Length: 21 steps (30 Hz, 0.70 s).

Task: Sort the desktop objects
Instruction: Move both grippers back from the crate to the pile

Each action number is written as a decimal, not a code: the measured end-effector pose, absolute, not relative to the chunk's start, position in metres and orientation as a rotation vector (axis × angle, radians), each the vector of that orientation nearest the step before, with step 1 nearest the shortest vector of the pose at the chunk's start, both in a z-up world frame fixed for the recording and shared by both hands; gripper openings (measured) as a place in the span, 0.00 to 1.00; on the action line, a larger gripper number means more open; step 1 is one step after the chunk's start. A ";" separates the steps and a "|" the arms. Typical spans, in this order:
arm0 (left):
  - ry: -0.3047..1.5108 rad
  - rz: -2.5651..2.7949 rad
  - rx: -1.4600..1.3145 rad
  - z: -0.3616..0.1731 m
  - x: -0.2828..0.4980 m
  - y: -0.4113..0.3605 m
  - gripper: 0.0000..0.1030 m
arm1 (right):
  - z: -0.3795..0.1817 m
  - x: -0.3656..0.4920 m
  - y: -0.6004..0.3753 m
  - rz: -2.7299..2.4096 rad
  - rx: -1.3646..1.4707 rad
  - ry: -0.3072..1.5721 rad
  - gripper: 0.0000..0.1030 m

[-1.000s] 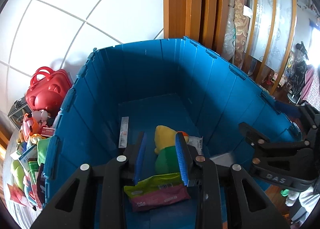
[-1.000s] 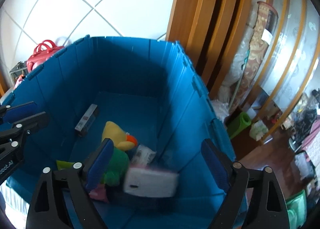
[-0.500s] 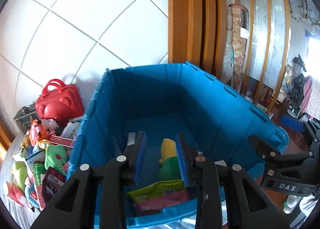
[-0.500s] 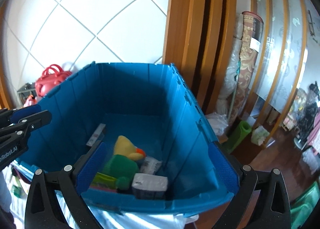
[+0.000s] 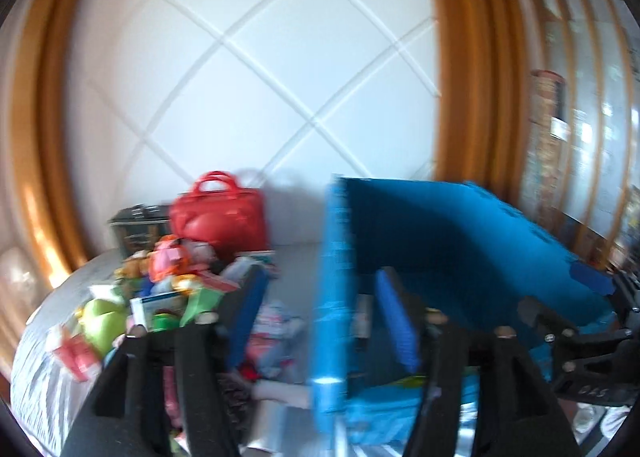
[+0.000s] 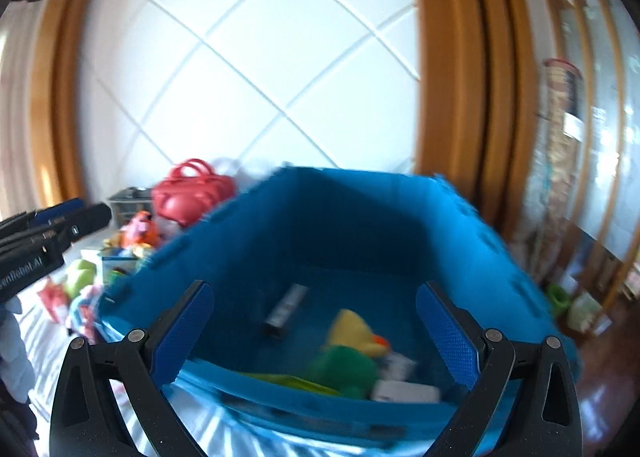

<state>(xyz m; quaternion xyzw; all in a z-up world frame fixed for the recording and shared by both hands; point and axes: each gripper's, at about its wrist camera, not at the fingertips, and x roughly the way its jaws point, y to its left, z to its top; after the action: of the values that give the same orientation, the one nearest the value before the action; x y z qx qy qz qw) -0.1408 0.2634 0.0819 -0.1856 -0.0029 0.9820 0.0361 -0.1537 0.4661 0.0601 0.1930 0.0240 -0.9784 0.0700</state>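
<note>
A blue folding bin [image 6: 360,225] stands on the striped tabletop. It holds a yellow and green plush [image 6: 352,341], a white box [image 6: 404,391], a slim dark box [image 6: 288,307] and a green packet [image 6: 288,379]. My right gripper [image 6: 318,331] hovers before the bin's near rim, wide open and empty. My left gripper [image 5: 322,317] faces the bin's left wall [image 5: 334,277]; its jaws are opening with nothing held between them. A pile of toys and packets [image 5: 172,289] lies left of the bin. Both views are motion-blurred.
A red handbag [image 5: 220,217] and a dark box [image 5: 138,221] stand behind the pile, against a white panelled wall. Wooden door frames rise to the right. The right gripper's body [image 5: 580,345] shows at the left view's right edge.
Both grippers have drawn back from inside the bin and swung left toward the pile. The left jaws have widened. The white box that was falling now lies in the bin.
</note>
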 end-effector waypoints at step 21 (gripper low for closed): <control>-0.189 3.269 -1.168 -0.039 -0.147 -0.126 0.61 | 0.016 -0.189 0.122 -2.612 0.659 0.188 1.00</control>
<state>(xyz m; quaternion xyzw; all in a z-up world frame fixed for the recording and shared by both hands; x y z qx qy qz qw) -0.1475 -0.1264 -0.0389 -0.3312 -0.0535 0.9272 -0.1667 -0.1894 0.1219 0.0165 0.2381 0.0679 -0.9439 0.2187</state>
